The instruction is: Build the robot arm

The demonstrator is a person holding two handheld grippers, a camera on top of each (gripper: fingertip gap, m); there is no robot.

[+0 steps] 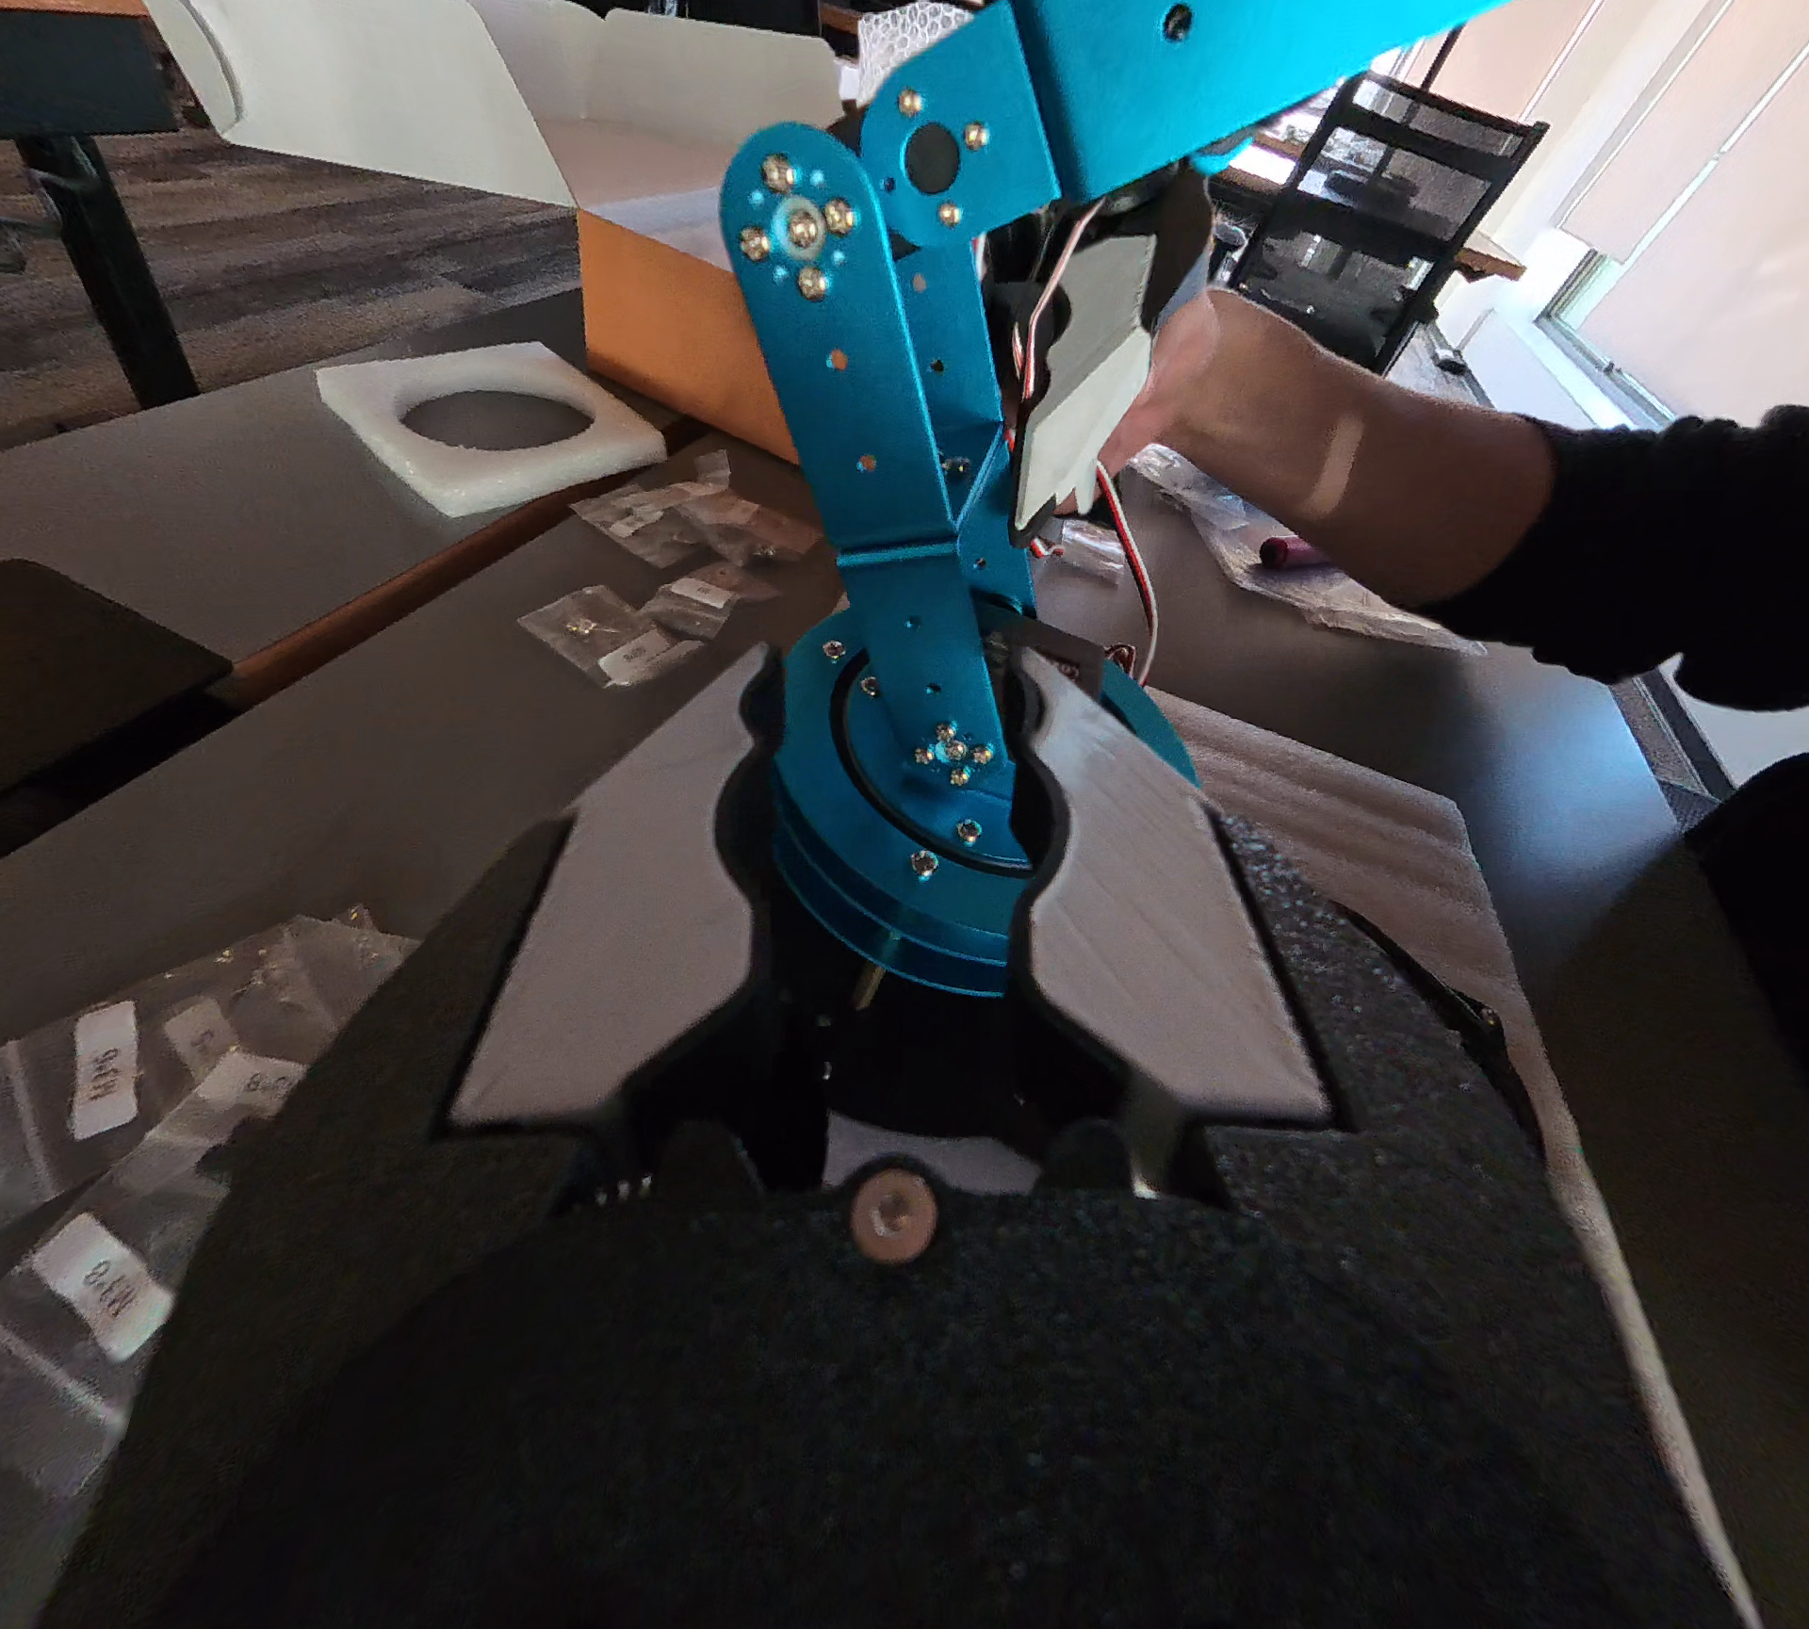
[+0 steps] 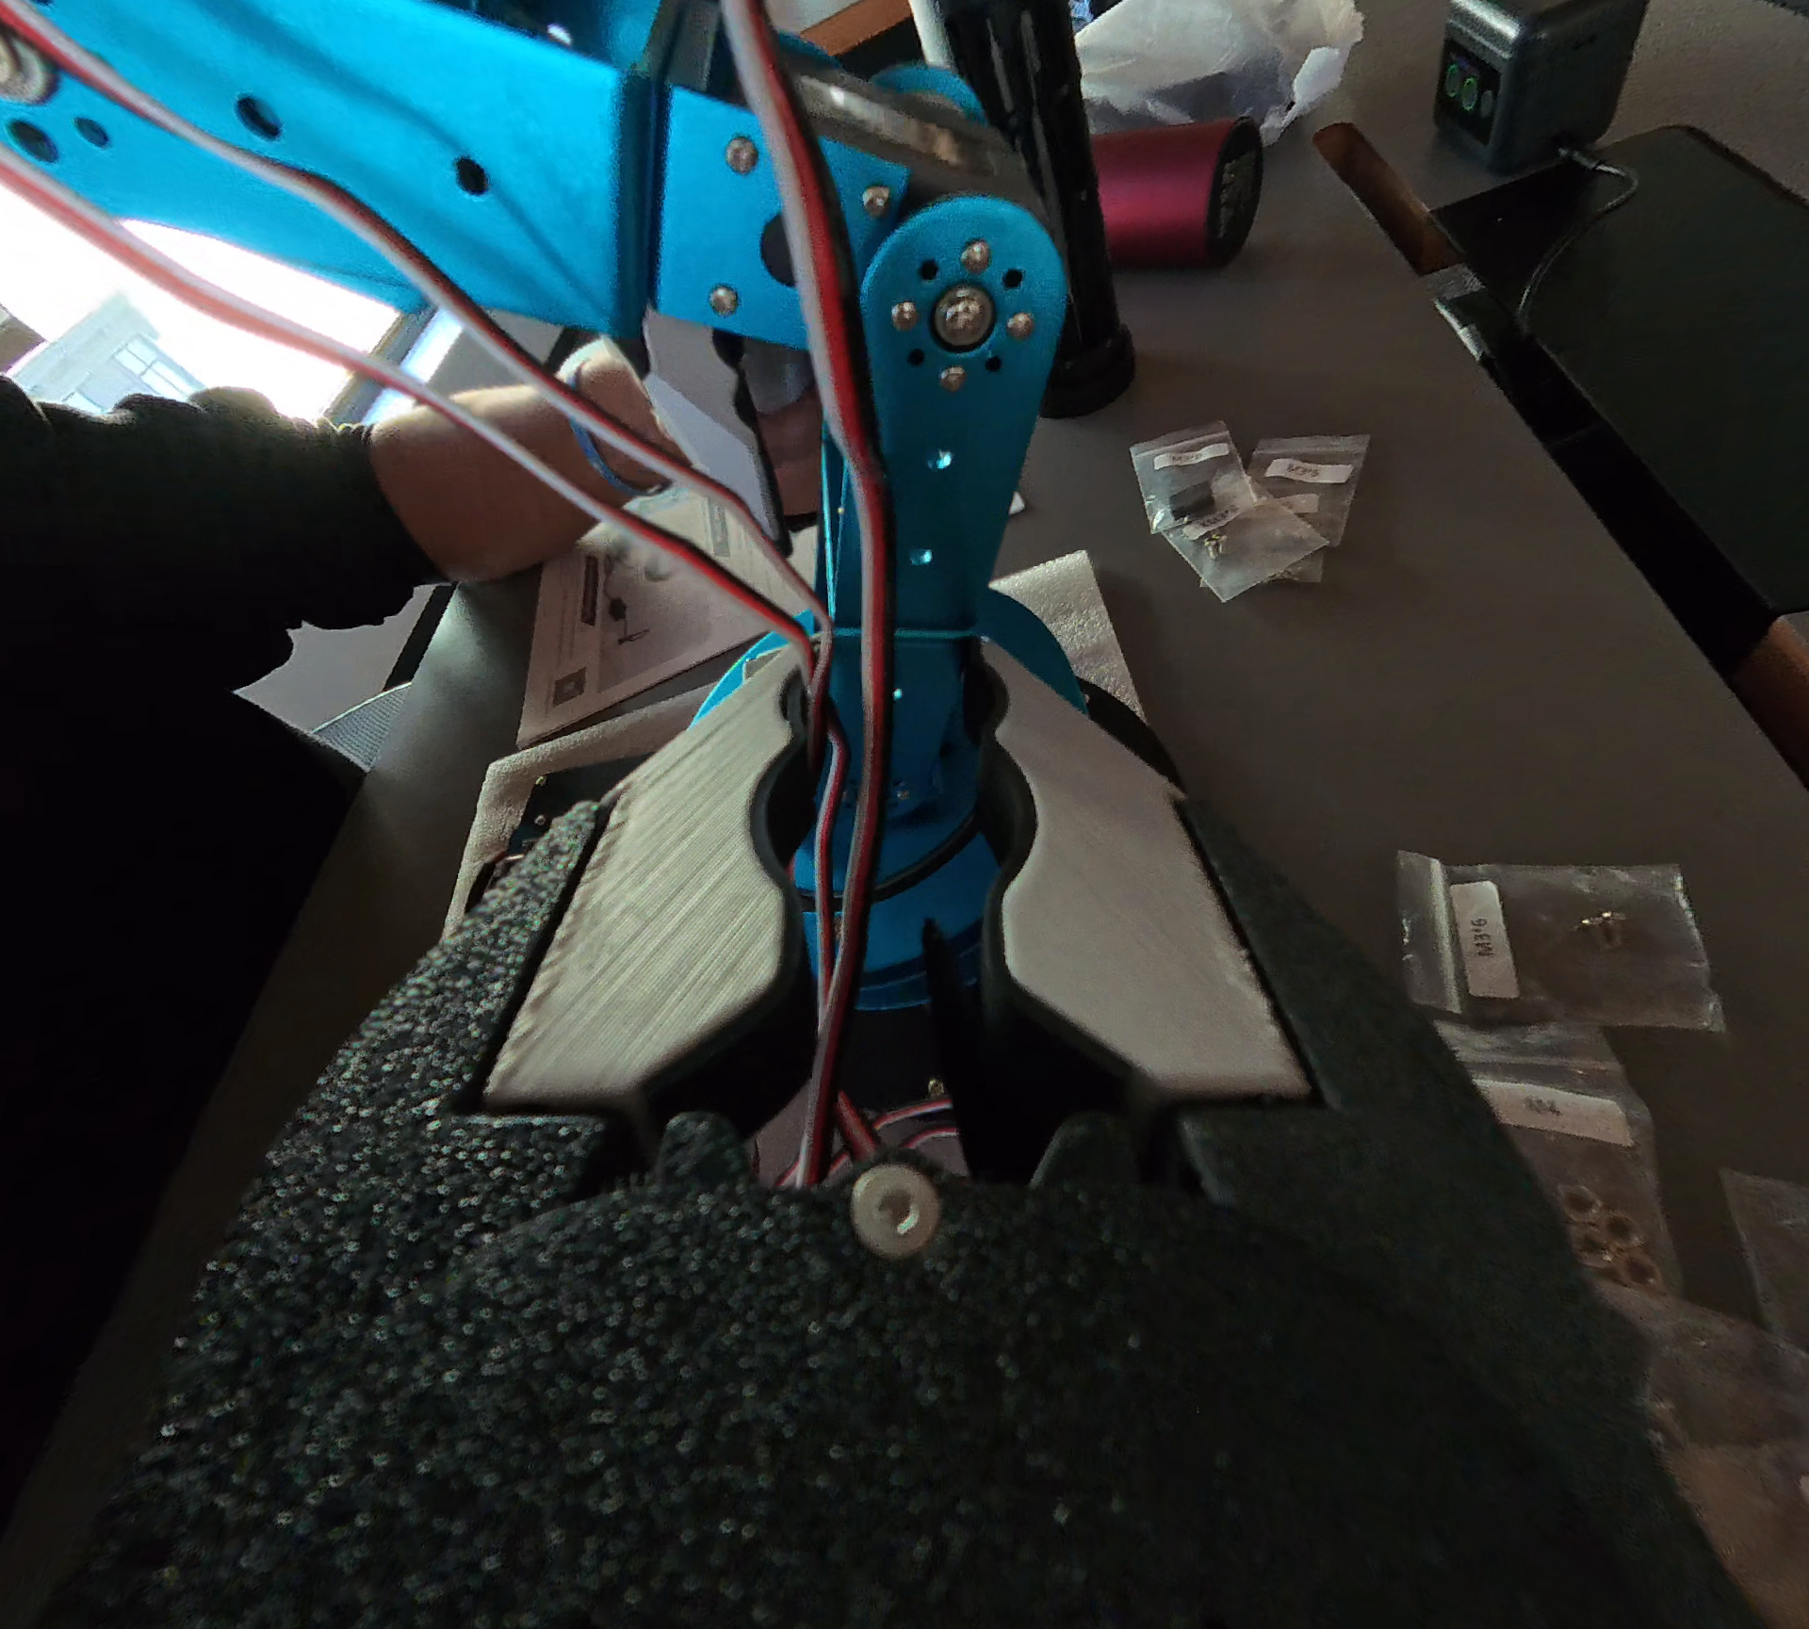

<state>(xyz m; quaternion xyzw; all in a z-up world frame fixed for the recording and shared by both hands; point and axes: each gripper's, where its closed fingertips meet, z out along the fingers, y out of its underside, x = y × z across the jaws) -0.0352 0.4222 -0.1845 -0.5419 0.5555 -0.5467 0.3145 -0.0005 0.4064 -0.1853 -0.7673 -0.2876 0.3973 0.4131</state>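
A blue metal robot arm (image 1: 881, 427) stands upright on a dark table (image 1: 392, 760); its upper link leans over both cameras. My left gripper (image 1: 896, 701) is shut on the arm's round blue base (image 1: 881, 907), one finger on each side. My right gripper (image 2: 891, 681) closes on the arm's lower link (image 2: 920, 701) from the opposite side, with red, white and black servo wires (image 2: 861, 505) running between its fingers. The right gripper also shows in the left wrist view (image 1: 1087, 368), held by a hand (image 1: 1273, 427) in a black sleeve.
An open cardboard box (image 1: 675, 329) and a white foam piece (image 1: 489, 427) lie beyond the arm. Small bags of screws (image 1: 646, 603) (image 2: 1243, 505) (image 2: 1556, 936) are scattered around. A black cylinder (image 2: 1018, 143), a red cylinder (image 2: 1175, 192), a dark device (image 2: 1537, 45) and a printed sheet (image 2: 636, 613) sit nearby. My hands' fingertips stand some 5 cm from each other. My left gripper is the nearer one to the red cylinder (image 2: 1175, 192): about 30 cm, against 35 cm.
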